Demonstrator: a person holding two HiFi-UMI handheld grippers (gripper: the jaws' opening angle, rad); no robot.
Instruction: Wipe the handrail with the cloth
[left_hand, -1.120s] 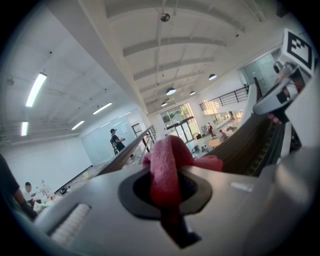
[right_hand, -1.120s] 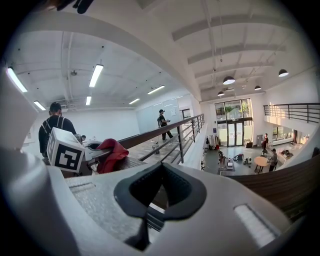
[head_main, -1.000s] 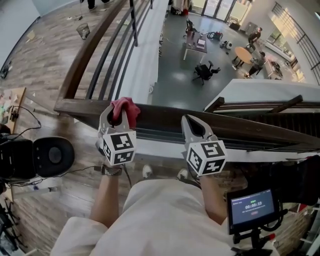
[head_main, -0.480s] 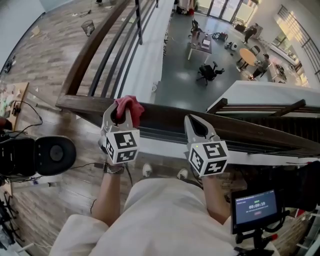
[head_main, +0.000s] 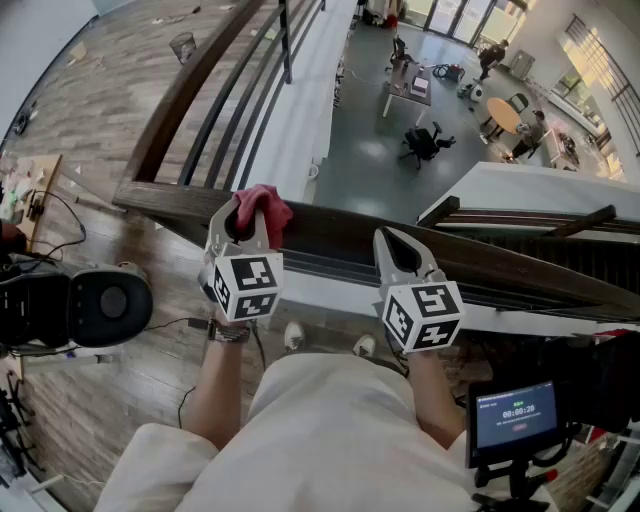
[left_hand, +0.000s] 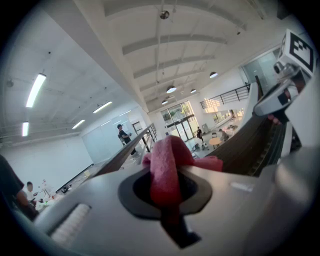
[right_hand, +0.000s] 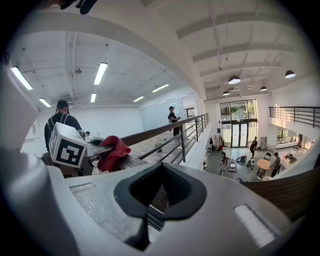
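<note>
Black equipment sits near left, a timer screen near right. My left gripper clenches the crumpled red cloth over the dark handrail; my right gripper is closed, empty.

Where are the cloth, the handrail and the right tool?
cloth (head_main: 262, 205): head view, its bunched red top.
handrail (head_main: 325, 228): head view, bare wooden top.
right tool (head_main: 384, 238): head view, its closed tips.
</note>
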